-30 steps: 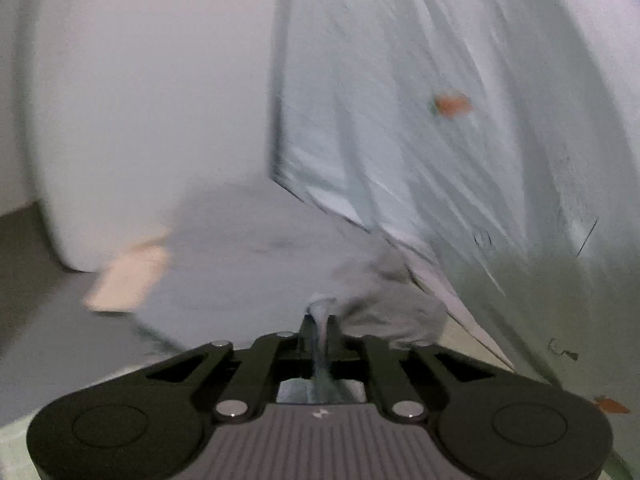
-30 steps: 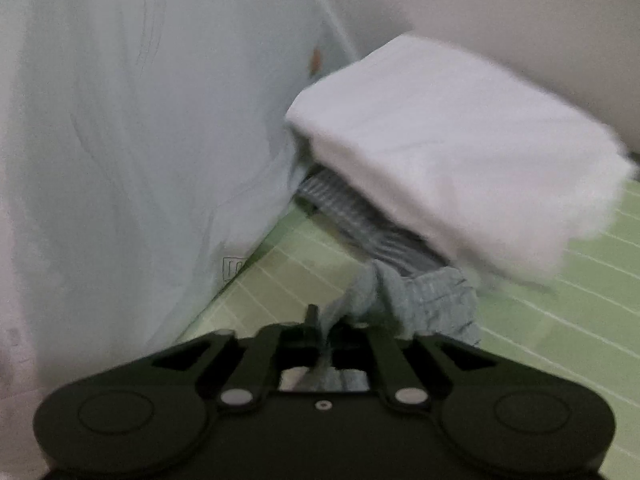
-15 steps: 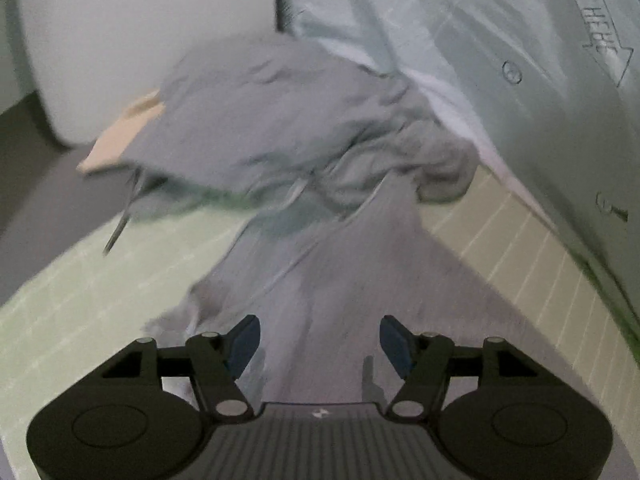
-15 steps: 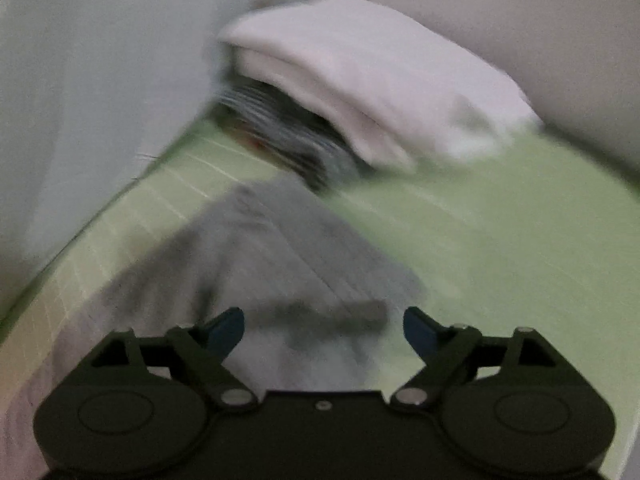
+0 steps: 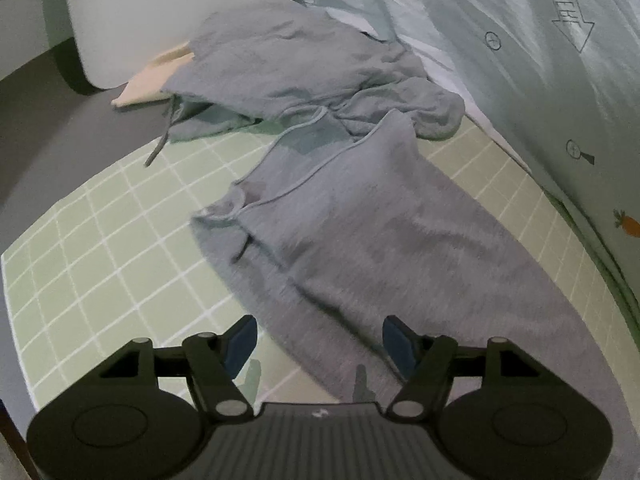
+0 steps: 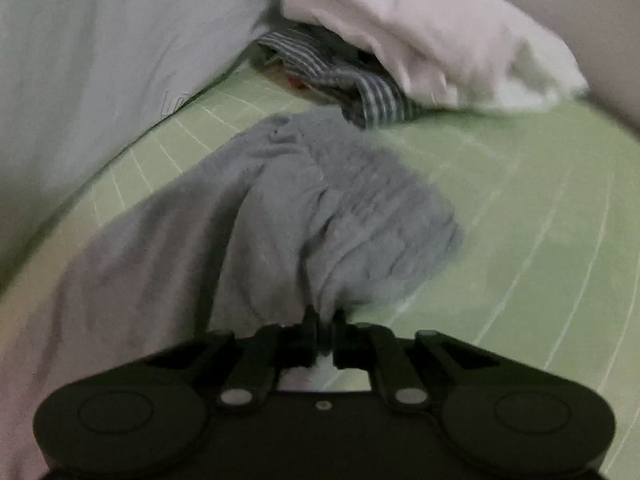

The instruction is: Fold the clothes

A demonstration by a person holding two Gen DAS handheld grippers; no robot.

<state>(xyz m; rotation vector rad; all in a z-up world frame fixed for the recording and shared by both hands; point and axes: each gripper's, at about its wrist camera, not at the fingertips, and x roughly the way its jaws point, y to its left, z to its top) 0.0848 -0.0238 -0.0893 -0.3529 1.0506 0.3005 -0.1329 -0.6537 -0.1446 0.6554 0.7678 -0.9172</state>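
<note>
So the left gripper (image 5: 318, 338) has its fingers wide apart now, hovering low over the near edge of the grey garment (image 5: 360, 232), while a second ago it was pinched shut on a bunch of that cloth up in the air. The right gripper (image 6: 323, 330) went the other way: spread open half a second back, and now its fingers are squeezed together on a fold of the garment (image 6: 304, 208) right at the tips. My read is the piece got dropped flat on the green sheet (image 5: 92, 248) and the right side is already re-grabbing to start a fold (looks like early days, nothing is actually folded yet). The garment lies stretched across the sheet, running away from both cameras. Past it, the left view shows a second grey piece (image 5: 288, 60) crumpled with a drawstring hanging out, a beige thing (image 5: 148, 84) poking from under it, and a printed pale blue quilt (image 5: 520, 60) along the right. None of that is in the right view, which instead has a striped item (image 6: 360, 88) and a white folded bundle (image 6: 420, 28) on top of it at the far end.
</note>
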